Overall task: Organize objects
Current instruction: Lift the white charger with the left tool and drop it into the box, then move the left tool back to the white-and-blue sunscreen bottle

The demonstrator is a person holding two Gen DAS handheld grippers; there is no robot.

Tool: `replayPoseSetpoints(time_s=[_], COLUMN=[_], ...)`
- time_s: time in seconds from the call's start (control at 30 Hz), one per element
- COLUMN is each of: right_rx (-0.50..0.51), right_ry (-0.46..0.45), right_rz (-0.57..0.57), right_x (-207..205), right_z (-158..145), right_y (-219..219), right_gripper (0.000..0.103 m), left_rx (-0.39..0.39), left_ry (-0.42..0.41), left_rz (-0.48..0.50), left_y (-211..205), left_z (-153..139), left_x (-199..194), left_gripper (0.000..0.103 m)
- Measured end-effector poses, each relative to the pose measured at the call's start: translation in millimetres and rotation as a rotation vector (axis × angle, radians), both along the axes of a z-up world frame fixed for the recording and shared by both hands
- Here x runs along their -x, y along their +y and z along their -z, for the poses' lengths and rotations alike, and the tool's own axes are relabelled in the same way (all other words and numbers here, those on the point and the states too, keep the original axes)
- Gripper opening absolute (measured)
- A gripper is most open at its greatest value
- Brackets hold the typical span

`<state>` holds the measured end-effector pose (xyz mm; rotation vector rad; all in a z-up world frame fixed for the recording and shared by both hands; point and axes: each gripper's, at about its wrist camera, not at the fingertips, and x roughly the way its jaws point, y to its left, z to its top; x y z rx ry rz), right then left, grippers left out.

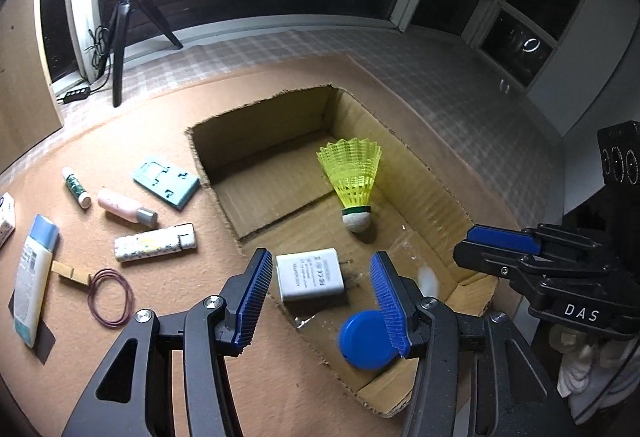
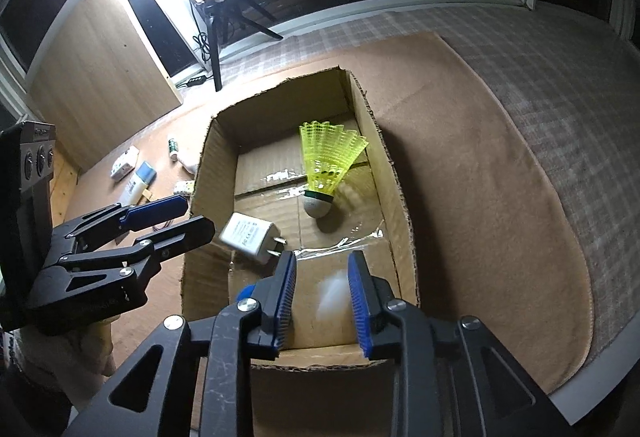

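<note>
An open cardboard box holds a yellow shuttlecock, a white power adapter and a blue round case. My left gripper is open over the box's near end, above the adapter. My right gripper is open over the box; a blurred white object shows between its jaws, in the air or on the box floor. The right gripper also shows in the left wrist view, the left one in the right wrist view.
Left of the box on the brown mat lie a teal holder, a pink bottle, a green-white tube, a white patterned case, a sunscreen tube, a clothespin and a purple rubber band. A tripod stands behind.
</note>
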<state>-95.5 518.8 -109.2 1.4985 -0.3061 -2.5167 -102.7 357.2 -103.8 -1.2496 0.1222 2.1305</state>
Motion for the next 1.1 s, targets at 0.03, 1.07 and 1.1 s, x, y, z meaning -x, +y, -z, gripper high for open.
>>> replayPoseSetpoints(time_s=[0.03,1.07,1.1], right_rx=[0.001,0.014,0.014], right_ry=[0.001,0.010,0.009], right_rz=[-0.003,-0.147,-0.149], right_x=[0,14,14], right_z=[-1,-16,-16], right_y=[-2,-126,-129], right_gripper=[0.025,0.029,0.029], left_rx=[-0.002,0.022,0.020], left_ry=[0.001,0.030,0.027], left_rz=[-0.003,-0.316,-0.323], left_y=[-3,-214,-220], left_z=[-1,-27,-28], left_x=[1,59,63], left_gripper=[0.055,0.055,0.055])
